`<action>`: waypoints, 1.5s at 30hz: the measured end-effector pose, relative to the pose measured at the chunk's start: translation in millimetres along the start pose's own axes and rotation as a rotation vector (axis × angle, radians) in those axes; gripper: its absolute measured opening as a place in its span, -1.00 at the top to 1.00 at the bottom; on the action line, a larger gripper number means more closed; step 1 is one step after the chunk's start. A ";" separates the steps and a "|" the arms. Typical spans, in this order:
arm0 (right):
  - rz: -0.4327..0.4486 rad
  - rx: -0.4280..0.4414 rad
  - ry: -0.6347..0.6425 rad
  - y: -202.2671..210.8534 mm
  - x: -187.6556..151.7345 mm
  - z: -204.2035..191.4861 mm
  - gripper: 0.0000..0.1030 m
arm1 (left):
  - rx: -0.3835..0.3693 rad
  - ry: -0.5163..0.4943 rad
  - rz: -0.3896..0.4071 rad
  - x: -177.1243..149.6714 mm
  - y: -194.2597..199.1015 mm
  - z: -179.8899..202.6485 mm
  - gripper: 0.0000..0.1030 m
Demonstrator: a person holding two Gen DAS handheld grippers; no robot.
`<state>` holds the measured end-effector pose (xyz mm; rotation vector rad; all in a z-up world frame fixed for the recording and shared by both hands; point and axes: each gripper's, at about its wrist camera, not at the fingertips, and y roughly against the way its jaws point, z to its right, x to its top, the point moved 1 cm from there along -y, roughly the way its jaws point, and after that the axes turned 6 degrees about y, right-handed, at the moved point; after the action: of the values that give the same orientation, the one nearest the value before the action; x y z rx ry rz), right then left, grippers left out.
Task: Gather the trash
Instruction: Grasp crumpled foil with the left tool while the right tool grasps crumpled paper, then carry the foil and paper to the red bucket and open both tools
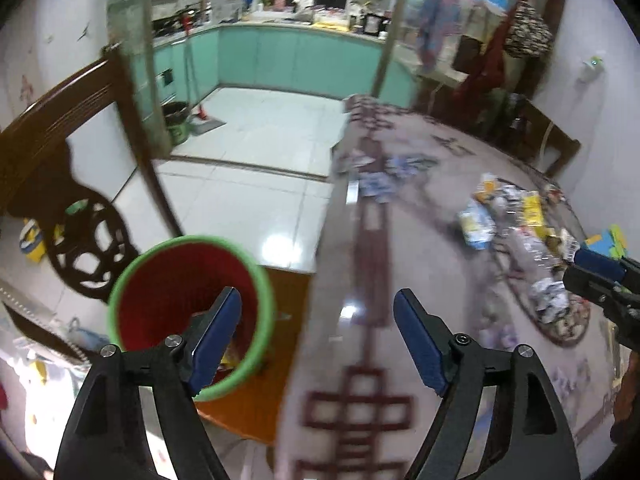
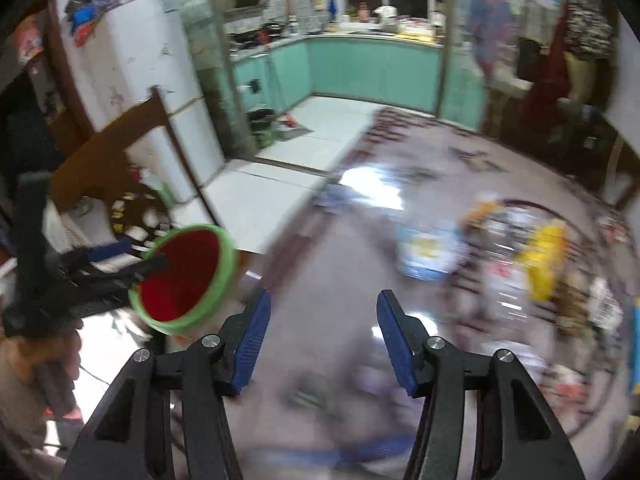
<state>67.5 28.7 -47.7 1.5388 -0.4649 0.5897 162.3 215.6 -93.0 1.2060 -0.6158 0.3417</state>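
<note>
At the left, the green-rimmed round bin with a red inside [image 1: 188,312] sits on an orange stool just beside the patterned glossy tabletop [image 1: 400,240]. The left tongs [image 1: 318,334] hang over its rim, blades apart and empty. Rightward, the right tongs [image 2: 324,338] are parted and empty too — the heap of crumpled wrappers and packets [image 1: 516,220] lies further right. Best approach one loose wrapper squarely, pinching its middle — not the pile.

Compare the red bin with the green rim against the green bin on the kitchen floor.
The red bin with the green rim stands on an orange stool beside the table, close under the left gripper; the green bin stands far off on the kitchen floor. The red bin shows a bright red inside with some trash; the green bin's inside looks dark, contents unclear. Both are round and open-topped.
</note>
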 end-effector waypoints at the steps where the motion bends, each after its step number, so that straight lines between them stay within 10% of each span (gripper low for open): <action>1: -0.007 -0.030 -0.006 6.2 -6.6 17.0 -0.09 | -0.017 -0.007 0.003 -0.6 1.3 12.7 -0.61; 8: -0.080 -0.208 -0.152 33.9 -70.4 156.7 -0.12 | -0.102 -0.081 0.002 -13.8 -5.8 109.4 -0.73; 13: -0.175 -0.168 -0.261 9.5 -110.7 226.5 -0.12 | -0.137 -0.119 -0.032 -27.2 -20.4 174.3 -0.73; 23: -0.184 -0.015 -0.353 -15.0 -145.0 261.4 0.23 | -0.164 -0.191 -0.115 -53.6 -43.6 252.8 -0.73; 32: -0.061 -0.090 -0.378 37.3 -136.6 275.8 0.24 | -0.198 -0.212 -0.208 -72.7 -83.1 302.5 -0.70; 39: -0.009 -0.126 -0.398 65.1 -134.5 279.2 0.24 | -0.250 -0.176 -0.266 -79.1 -105.5 304.9 0.33; 45: 0.027 -0.113 -0.398 76.3 -128.7 269.4 0.23 | -0.277 -0.174 -0.251 -74.2 -81.9 296.6 0.42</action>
<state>-57.4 -252.1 -69.6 1.5453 -0.8089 0.2693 72.3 -85.0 -134.5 1.0366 -0.6304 -0.0602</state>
